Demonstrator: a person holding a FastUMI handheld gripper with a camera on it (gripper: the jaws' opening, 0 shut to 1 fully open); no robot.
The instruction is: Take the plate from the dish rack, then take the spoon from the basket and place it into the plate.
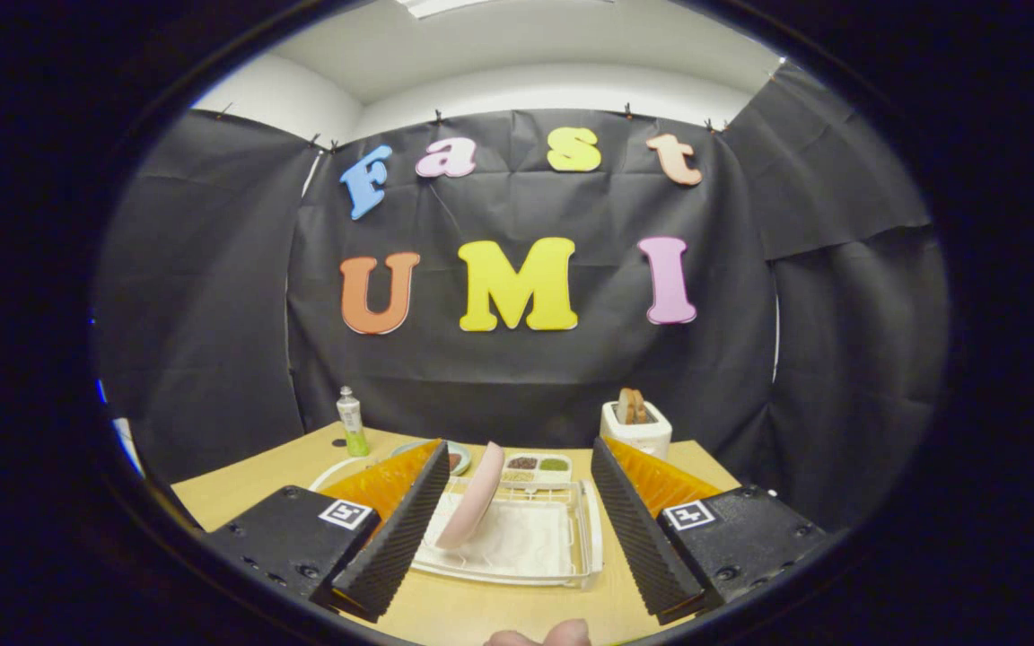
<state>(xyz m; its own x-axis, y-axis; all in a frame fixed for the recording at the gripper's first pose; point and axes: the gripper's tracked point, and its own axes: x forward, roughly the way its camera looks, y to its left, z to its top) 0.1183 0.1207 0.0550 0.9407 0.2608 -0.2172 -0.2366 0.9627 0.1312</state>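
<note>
Hovering above the wooden surface (499, 615), the gripper (517, 574) has its fingers spread wide, holding nothing, with plenty of room between them. And right there in that gap, just ahead of the tips, sits the white dish rack (562, 547), with the pink plate (474, 507) standing on edge in it. The plate leans, its top tipped toward the right and its lower edge down in the rack nearer the left finger (396, 538). We see it nearly edge-on, so its face runs roughly along the line of the fingers and its thin rim points back at us. That matters: my read is that the fingers want to come forward and down so one lands on each face of the plate, and since it sits left of centre, a small shift left looks called for first.

Beyond the rack there is a small tray of seasonings (537, 467), another plate (456, 456) partly hidden behind the left finger, a bottle with green liquid (352, 422) to the left and a white toaster (635, 423) with bread to the right. I cannot make out the basket or spoon from here. Fingertips of a hand (539, 635) peek in at the near edge.
</note>
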